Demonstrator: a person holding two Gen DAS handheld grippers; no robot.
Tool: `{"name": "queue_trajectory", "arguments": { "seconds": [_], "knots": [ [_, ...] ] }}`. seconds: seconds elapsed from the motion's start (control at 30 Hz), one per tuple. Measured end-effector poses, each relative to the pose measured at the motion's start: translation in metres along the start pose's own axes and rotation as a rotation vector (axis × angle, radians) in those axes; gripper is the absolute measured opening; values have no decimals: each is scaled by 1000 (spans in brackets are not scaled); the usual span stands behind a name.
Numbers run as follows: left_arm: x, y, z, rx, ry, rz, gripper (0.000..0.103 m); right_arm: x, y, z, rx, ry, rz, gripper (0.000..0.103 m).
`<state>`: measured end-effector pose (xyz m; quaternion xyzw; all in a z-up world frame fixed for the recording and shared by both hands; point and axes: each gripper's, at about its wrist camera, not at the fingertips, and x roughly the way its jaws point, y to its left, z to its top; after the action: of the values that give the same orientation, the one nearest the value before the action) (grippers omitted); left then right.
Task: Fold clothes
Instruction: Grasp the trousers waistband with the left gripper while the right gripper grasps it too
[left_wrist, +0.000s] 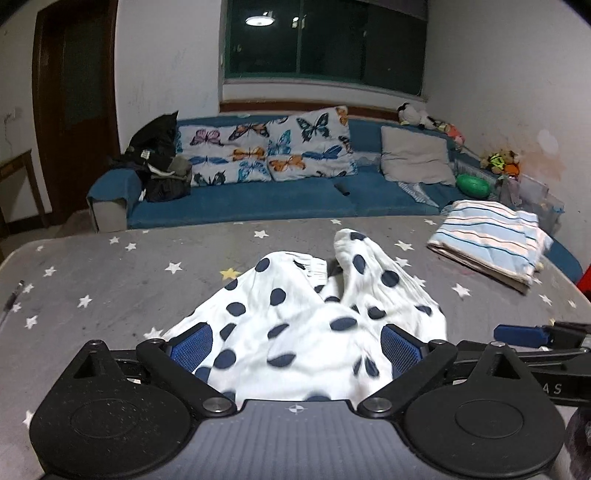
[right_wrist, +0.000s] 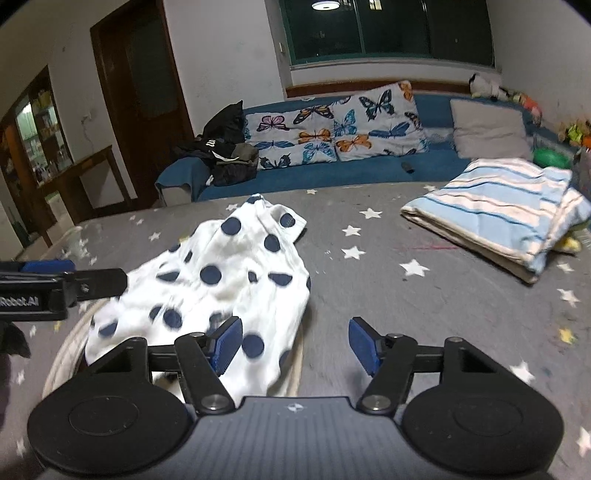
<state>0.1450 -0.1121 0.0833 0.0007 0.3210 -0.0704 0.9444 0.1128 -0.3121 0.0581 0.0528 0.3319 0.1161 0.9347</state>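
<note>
I see the polka-dot garment (left_wrist: 314, 317) crumpled on the star-print table (left_wrist: 110, 288), lying between my wide-spread left tongs (left_wrist: 295, 349), while my right tongs (right_wrist: 295, 343) gape over bare cloth beside it, a folded striped blanket (right_wrist: 498, 210) lying well apart.

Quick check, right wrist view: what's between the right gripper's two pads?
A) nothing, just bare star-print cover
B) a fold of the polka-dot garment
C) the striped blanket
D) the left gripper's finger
A. The right gripper has its jaws standing apart over bare grey star-print cover; the polka-dot garment only reaches its left pad, and the striped blanket lies folded far off to the right.
</note>
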Motion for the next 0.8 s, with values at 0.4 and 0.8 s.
{"name": "queue_trajectory", "arguments": {
  "seconds": [0.4, 0.8],
  "knots": [
    [47, 8, 0, -64, 150, -93, 19, 57, -13, 7, 107, 87, 108, 25],
    [-18, 52, -9, -184, 58, -117, 6, -4, -17, -4, 154, -3, 131, 3]
  ]
}}
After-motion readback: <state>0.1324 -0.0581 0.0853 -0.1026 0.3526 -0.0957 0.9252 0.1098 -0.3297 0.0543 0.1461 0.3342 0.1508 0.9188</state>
